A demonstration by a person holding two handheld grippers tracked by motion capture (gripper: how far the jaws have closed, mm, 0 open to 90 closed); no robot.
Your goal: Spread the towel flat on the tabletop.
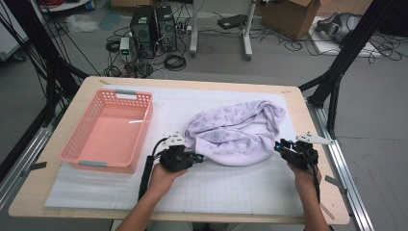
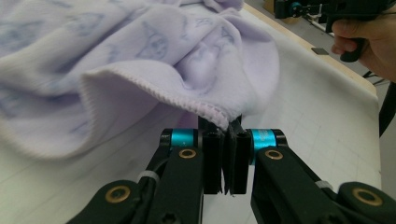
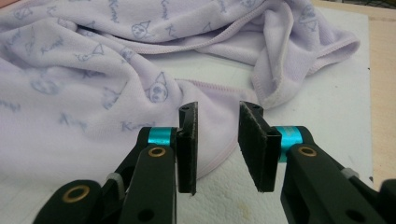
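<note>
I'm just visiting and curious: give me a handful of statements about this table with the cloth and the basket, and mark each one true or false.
1. The left gripper is clamped on the hemmed edge of the lilac printed cloth. True.
2. The right gripper also grips the cloth. False: its jaws stand apart, with the cloth's edge lying beyond them.
3. The pink basket holds a folded cloth. False: nothing lies in it.
4. The basket stands to the left of the cloth in the high view. True.
5. The cloth is spread out flat. False: it lies crumpled in a heap on the white gridded mat.
</note>
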